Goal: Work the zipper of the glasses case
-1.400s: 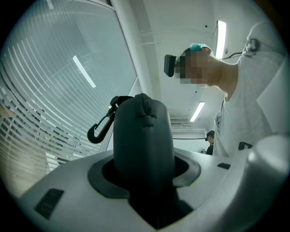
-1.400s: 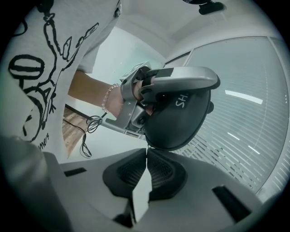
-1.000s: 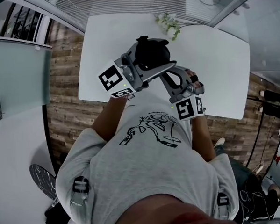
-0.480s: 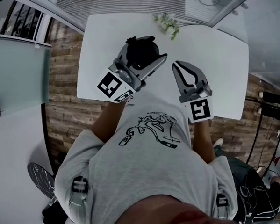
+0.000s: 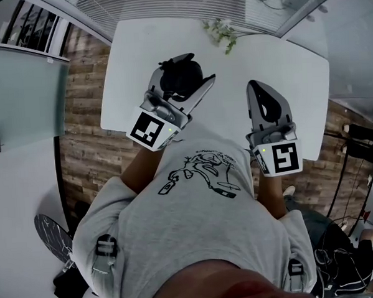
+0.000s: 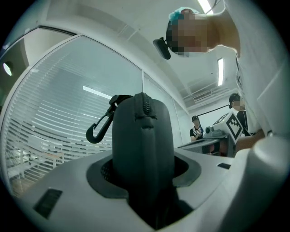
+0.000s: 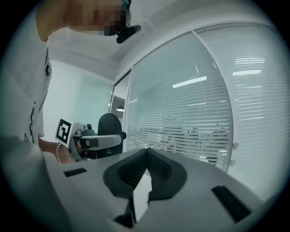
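Note:
The black glasses case [image 5: 181, 77] is clamped upright in my left gripper [image 5: 184, 78], held above the white table [image 5: 294, 65]. In the left gripper view the case [image 6: 142, 145] fills the space between the jaws. Its zipper [image 6: 144, 105] runs over the top, and a black clip [image 6: 99, 129] hangs off its left side. My right gripper [image 5: 255, 87] hovers apart from the case, to its right. Its jaws have just been closing and now meet with nothing between them [image 7: 146, 153]. The right gripper view shows the left gripper [image 7: 93, 141] from the side.
A small sprig of white flowers [image 5: 223, 32] lies at the table's far edge. Wood flooring [image 5: 81, 107] borders the table on the left. Glass walls with blinds [image 7: 204, 104] surround the room. Two people [image 6: 195, 131] stand in the distance.
My right gripper has drawn away from the case to the right, risen, rolled, and its jaws have shut empty. The left gripper has rolled with the case still in it.

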### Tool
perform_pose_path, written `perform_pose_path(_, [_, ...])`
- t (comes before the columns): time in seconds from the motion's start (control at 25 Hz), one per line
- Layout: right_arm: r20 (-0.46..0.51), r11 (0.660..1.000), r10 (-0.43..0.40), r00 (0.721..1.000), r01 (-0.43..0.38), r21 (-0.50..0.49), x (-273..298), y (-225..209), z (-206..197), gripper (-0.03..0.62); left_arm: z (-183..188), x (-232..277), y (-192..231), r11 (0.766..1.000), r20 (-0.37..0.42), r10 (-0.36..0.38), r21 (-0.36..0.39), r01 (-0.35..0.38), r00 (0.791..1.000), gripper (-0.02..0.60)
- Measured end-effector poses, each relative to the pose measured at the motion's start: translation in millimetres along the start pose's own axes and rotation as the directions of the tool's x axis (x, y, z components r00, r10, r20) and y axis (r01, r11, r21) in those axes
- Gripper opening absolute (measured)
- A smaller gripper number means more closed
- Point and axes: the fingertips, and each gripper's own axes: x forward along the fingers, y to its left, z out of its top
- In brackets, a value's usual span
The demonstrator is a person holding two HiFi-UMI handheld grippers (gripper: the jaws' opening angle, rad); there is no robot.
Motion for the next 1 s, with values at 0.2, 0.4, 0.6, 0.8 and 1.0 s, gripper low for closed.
perform_pose_path(0.2, [0.008,0.999,-0.032,0.999,0.032,0.029,-13.2,-12.3,11.5,0.006,2.8,0.9,-7.8,1.000,-0.028,0.022,0.018,-0.022,0.999,0.236])
perform_pose_path(0.4, [0.011,0.998,-0.051,0.999,0.051,0.026,-24.3,-25.2,16.7,0.005,8.1,4.4,-11.4,0.999,-0.034,0.040,0.009,-0.039,0.999,0.236])
perform_pose_path(0.6, [0.020,0.997,-0.072,0.997,0.071,0.025,-31.8,-39.3,18.3,0.005,8.8,11.6,-18.8,0.999,-0.043,0.045,0.032,-0.043,0.998,0.236])
perform_pose_path(0.8, [0.021,0.997,-0.070,0.997,0.069,0.023,-31.3,-45.9,18.8,0.005,9.3,15.9,-21.5,0.998,-0.043,0.054,0.037,-0.053,0.998,0.236])
perform_pose_path(1.0, [0.018,0.997,-0.072,0.997,0.072,0.014,-31.7,-52.6,20.0,0.005,11.1,18.9,-21.9,0.997,-0.045,0.056,0.046,-0.054,0.997,0.236])
